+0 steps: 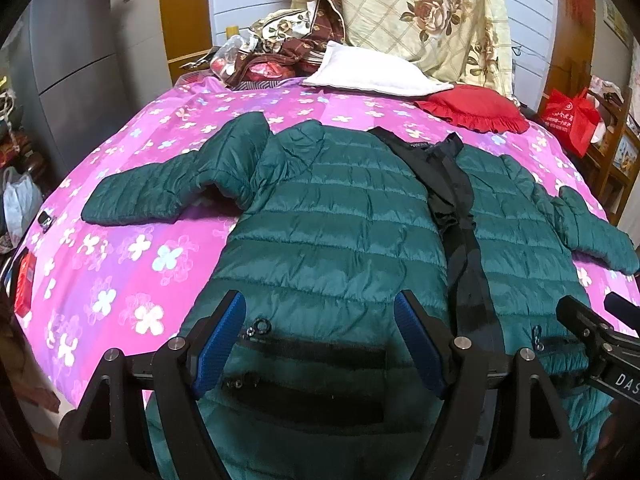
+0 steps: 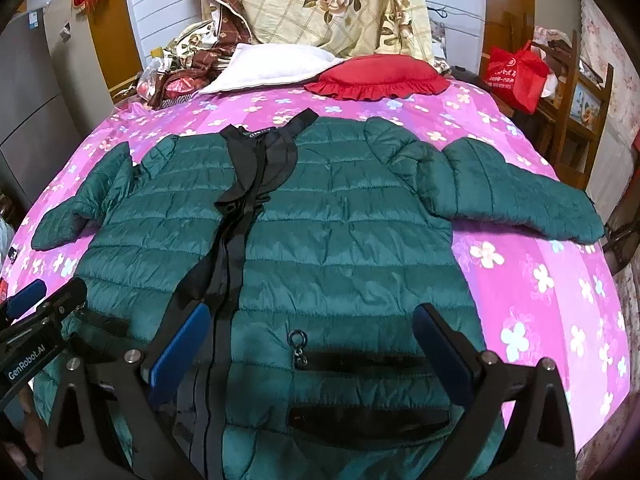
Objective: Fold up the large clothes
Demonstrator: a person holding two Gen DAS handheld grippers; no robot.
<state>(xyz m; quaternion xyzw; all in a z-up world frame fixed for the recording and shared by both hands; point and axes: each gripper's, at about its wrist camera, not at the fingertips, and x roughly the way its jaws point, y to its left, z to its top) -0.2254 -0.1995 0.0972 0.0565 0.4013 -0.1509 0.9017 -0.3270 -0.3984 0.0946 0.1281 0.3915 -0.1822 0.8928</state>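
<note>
We see the green puffer jacket (image 1: 340,216) spread flat, front up, on the pink flowered bed (image 1: 120,248), sleeves out to left and right. Our left gripper (image 1: 320,340) and right gripper (image 2: 316,352) hover over its near hem, jaws spread wide, pinching nothing. A red cushion (image 2: 376,78) lies at the far end.

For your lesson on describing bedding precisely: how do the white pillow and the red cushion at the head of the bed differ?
The white pillow is plain with straight edges; the red cushion has a ruffled frill around its rim. The white pillow lies left of, and partly behind, the red cushion in the right wrist view. The white pillow backs onto piled floral bedding; the red cushion sits further forward. Both lie on the pink floral bedspread, beyond the green jacket.
</note>
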